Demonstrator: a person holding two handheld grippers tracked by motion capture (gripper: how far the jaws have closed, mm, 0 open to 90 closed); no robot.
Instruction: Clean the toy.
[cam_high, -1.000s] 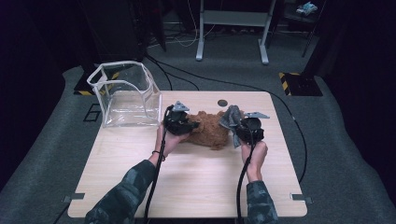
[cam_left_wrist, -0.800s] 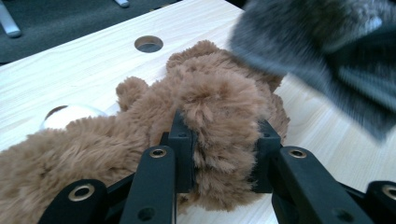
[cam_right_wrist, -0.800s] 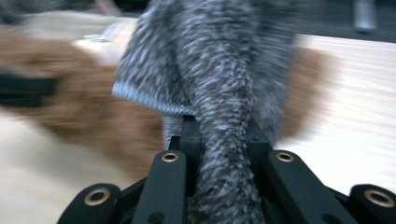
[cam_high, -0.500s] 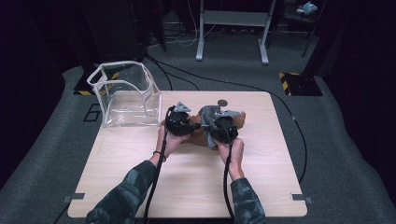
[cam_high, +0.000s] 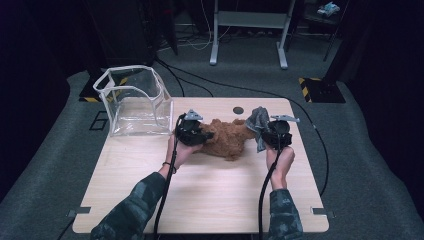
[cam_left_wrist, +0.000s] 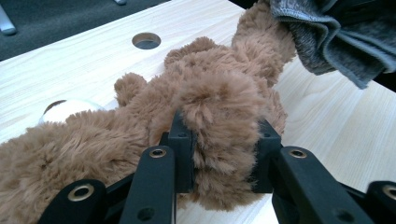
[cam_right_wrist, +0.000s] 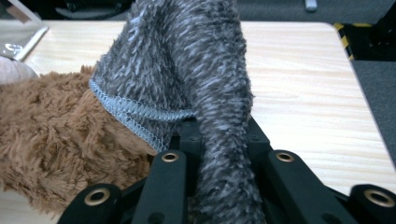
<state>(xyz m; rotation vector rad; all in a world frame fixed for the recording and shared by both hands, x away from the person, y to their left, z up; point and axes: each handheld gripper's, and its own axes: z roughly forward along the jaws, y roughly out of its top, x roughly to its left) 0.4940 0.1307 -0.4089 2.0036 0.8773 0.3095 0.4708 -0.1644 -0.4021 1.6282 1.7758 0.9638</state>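
Grey cloth hides right claw (pads buried).

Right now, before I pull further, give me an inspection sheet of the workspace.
Surface: wooden table, round hole near far edge.
Job's things: brown plush toy lying mid-table; grey cloth lifted at its right end.
Clutter: clear plastic bin on far-left corner.
Grippers: left gripper clamped on plush toy; right gripper clamped on grey cloth.
Cables: one trails from each gripper; more on the floor.
Surroundings: dark carpet, metal frame legs behind.
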